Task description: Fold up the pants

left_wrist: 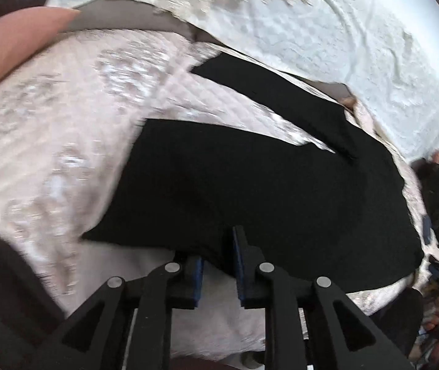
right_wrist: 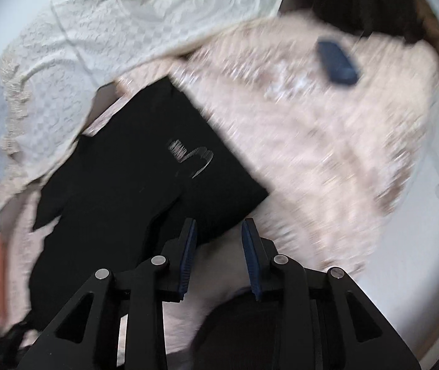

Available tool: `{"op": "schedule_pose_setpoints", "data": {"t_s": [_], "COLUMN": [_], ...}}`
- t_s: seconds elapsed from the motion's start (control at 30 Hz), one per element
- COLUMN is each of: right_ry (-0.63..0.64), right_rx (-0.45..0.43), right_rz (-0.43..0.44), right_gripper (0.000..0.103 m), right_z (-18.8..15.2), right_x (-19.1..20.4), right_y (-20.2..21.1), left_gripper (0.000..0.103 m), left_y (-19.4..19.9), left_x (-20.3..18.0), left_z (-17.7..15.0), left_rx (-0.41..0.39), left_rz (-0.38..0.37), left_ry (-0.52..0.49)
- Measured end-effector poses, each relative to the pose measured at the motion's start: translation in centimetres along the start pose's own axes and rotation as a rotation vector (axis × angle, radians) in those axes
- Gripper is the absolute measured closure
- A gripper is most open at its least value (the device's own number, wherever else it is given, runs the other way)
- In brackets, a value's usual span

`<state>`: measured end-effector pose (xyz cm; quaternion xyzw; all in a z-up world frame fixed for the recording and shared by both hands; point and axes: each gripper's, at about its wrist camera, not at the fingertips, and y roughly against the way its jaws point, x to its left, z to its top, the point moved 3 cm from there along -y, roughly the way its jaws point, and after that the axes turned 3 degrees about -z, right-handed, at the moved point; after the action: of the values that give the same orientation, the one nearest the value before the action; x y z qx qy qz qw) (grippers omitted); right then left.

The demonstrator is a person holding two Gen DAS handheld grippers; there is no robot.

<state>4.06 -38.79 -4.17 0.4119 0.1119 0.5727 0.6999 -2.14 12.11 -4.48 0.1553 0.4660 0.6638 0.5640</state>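
Pants lie spread on the pale quilt — just beyond both grippers. Left gripper and right gripper — jaws apart, gripping nothing, at the near edge.

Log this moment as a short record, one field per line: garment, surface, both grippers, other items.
garment: black pants, spread flat, legs apart, pale logo showing
surface: pink quilted cover, white textured spread beyond it
left gripper: open, holds nothing, over the pants' near edge
right gripper: open, holds nothing, by a corner of the pants
other items: dark blue flat object on the cover
image quality: motion blur in both views
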Motion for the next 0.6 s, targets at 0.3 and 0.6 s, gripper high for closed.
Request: {"op": "schedule_pose_setpoints", "data": {"t_s": [0.3, 0.6], "right_ry": [0.260, 0.241], "right_rx": [-0.096, 0.102], "right_rz": [0.022, 0.020], "right_gripper": [0.072, 0.067], "right_z": [0.3, -1.0], "right_x": [5.8, 4.9], "right_y": [0.3, -4.4], "left_gripper": [0.082, 0.075], "left_y": [3.5, -2.2], "left_x": [-1.3, -2.8], "left_z": [2.0, 1.3], "left_rx": [-0.154, 0.031], "left_rz": [0.081, 0.050], "left_ry": [-0.057, -0.133]}}
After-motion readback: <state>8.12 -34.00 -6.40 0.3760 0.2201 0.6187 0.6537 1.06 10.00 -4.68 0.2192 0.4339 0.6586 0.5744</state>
